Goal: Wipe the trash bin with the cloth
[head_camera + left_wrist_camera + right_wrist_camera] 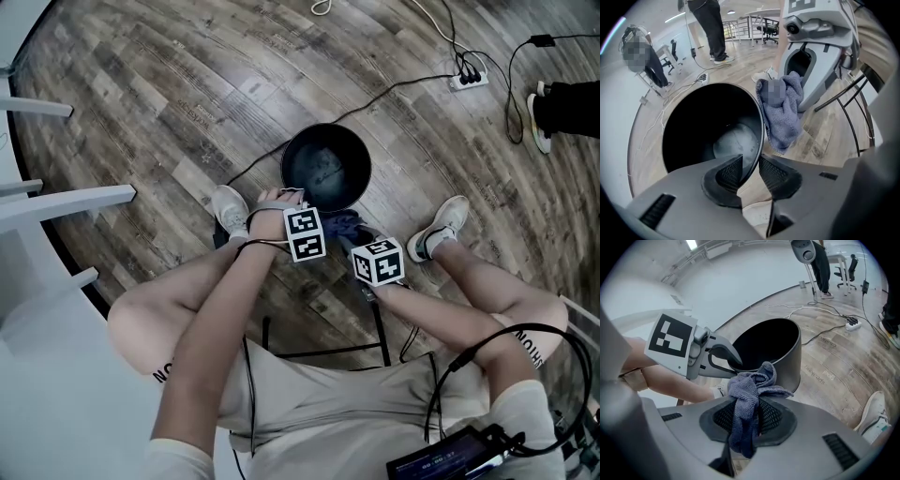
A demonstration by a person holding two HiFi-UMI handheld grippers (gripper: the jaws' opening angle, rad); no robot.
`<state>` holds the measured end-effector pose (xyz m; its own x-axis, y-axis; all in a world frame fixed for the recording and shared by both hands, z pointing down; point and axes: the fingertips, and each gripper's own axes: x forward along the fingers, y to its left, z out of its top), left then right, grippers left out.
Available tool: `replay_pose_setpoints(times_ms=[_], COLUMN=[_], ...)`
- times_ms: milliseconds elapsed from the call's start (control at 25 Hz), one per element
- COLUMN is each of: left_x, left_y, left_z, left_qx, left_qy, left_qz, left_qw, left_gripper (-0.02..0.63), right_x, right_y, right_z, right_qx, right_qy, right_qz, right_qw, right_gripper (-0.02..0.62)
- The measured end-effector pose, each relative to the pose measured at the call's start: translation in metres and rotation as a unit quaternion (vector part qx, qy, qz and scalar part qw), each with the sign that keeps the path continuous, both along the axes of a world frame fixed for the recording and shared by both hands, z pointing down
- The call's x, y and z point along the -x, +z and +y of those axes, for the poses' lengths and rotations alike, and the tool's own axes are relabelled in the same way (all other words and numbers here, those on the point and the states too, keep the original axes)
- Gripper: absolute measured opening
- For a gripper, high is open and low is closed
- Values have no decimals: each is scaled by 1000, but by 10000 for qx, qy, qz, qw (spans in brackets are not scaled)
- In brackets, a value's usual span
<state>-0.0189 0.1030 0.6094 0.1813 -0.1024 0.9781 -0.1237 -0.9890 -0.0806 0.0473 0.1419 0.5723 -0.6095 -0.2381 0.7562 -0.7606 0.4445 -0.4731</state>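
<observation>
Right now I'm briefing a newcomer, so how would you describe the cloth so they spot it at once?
On the wooden floor stands a round black trash bin. Near its rim, the right gripper pinches a crumpled cloth. It is the only soft, blue-grey thing there.

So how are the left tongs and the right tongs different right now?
The right tongs are shut on the blue cloth; the left tongs are apart, with the rim of the black bin between them. The right tongs hang outside the bin; the left tongs sit over its edge. Both are grey with ribbed black pads.
</observation>
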Motion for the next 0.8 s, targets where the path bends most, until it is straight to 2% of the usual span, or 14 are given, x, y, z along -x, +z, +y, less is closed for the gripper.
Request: replay_pose_setpoints(times_ms=[400, 800], left_x=[-14, -17], left_y=[0, -2], left_z=[6, 5], left_qx=[396, 196], left_qy=[-915, -868], left_qz=[-116, 61], left_qw=[9949, 9960], left_gripper=[110, 106], right_x=[7, 22], right_y=[7, 67], right_z=[-11, -17], right_qx=[-34, 53], right_qy=[-69, -103], right_qz=[-2, 77], right_qw=[10000, 9999], right_gripper=[77, 77])
